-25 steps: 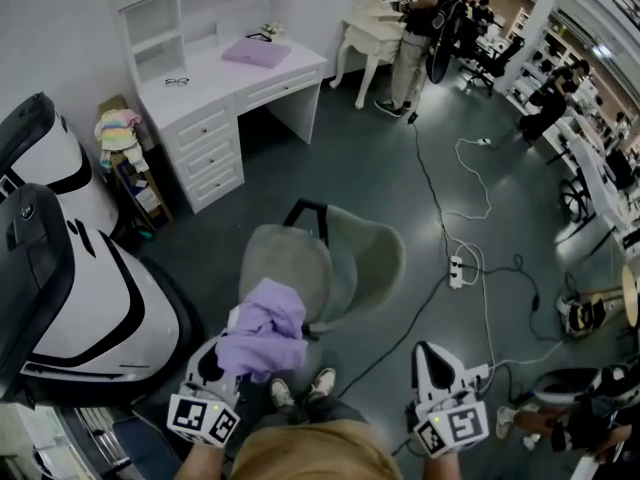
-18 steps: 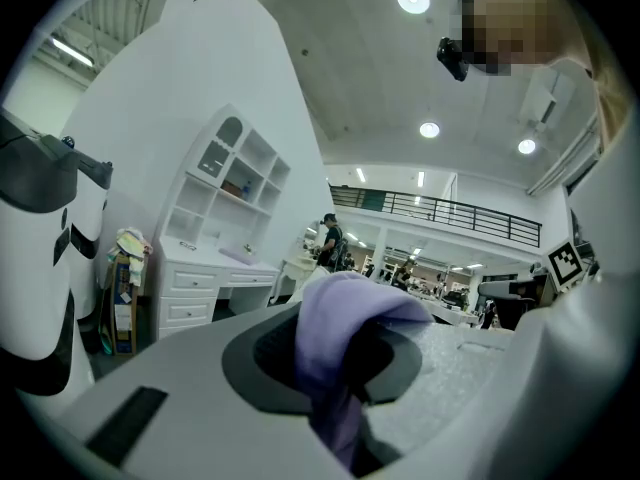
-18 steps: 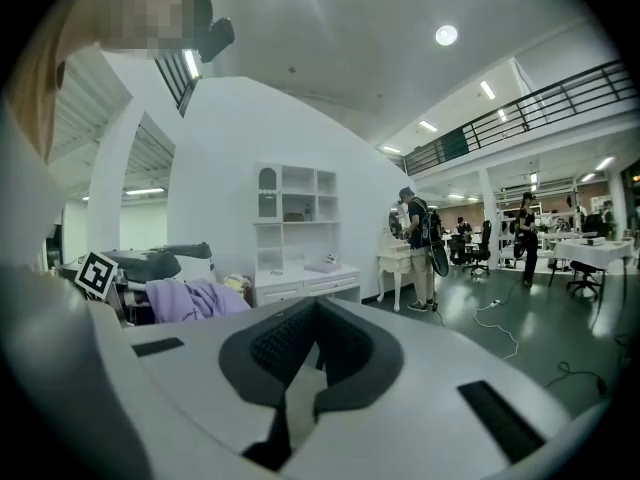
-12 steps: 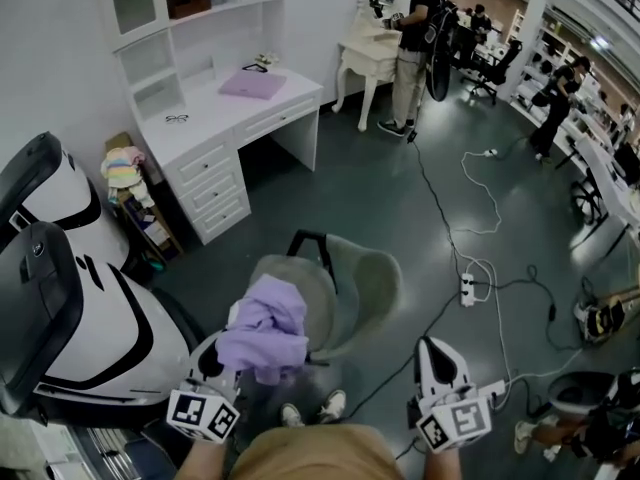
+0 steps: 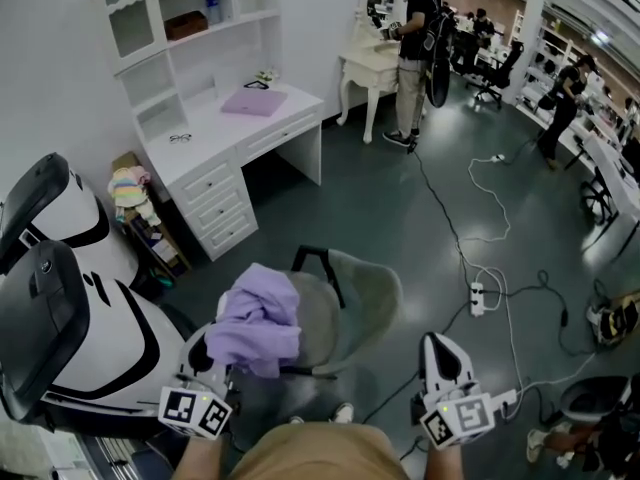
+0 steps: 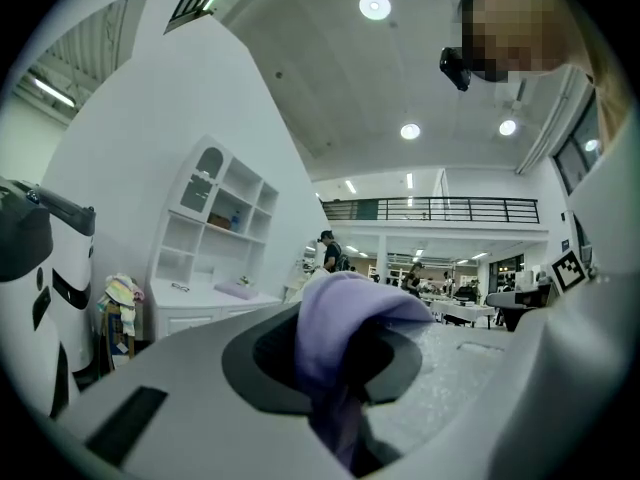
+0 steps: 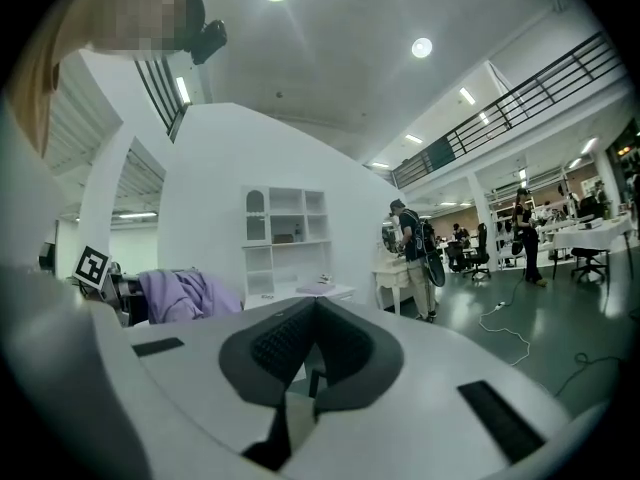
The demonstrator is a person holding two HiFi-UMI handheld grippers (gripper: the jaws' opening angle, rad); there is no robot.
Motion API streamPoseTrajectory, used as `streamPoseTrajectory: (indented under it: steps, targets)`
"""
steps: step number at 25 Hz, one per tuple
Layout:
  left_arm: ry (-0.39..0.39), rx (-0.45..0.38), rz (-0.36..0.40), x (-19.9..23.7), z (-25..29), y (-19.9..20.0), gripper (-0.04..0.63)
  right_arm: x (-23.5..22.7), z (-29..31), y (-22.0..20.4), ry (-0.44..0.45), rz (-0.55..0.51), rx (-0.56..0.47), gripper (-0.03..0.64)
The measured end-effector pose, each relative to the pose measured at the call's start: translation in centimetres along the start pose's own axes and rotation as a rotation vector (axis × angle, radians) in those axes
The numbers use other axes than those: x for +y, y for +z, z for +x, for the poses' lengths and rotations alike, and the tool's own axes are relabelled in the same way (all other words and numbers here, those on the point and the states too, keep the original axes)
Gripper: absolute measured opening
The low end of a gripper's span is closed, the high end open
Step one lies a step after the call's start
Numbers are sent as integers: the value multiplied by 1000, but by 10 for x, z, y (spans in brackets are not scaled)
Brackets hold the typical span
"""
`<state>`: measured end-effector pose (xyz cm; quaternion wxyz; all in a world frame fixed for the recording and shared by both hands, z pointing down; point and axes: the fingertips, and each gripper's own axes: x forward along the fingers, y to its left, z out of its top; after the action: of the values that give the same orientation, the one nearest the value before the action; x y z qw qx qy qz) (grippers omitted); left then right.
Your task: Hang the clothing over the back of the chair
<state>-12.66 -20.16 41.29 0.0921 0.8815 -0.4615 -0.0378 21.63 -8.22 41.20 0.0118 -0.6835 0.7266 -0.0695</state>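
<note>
A bunched lilac garment [image 5: 258,313] hangs from my left gripper [image 5: 238,356], which is shut on it, at the near left edge of the grey-green chair [image 5: 365,286]. In the left gripper view the garment [image 6: 340,313] fills the gap between the jaws of the left gripper [image 6: 345,373] and droops down over them. My right gripper [image 5: 437,342] is to the right of the chair and holds nothing. Its pads meet at the tips in the right gripper view [image 7: 312,313], where the garment [image 7: 180,296] shows to the left.
A white desk with drawers [image 5: 225,183] and shelves stands at the back left, with a folded lilac item [image 5: 253,101] on it. A large white-and-black machine [image 5: 70,308] is close on the left. Cables and a power strip [image 5: 478,298] lie on the floor to the right. A person [image 5: 415,38] stands far back.
Both grippers have moved forward towards the chair and risen. The garment is now higher, level with the chair's near edge.
</note>
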Motion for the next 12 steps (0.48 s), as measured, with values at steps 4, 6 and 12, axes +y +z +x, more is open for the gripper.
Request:
streamPoseTrajectory:
  steps: [4, 6, 12]
  targets:
    - [4, -11, 9, -3, 8, 2, 49, -9, 2, 1, -5, 3, -12, 3]
    - [6, -2, 6, -6, 12, -3, 49, -14, 1, -2, -4, 6, -8, 3]
    - [-31, 30, 14, -25, 38, -18, 49, -32, -5, -6, -30, 17, 15, 3]
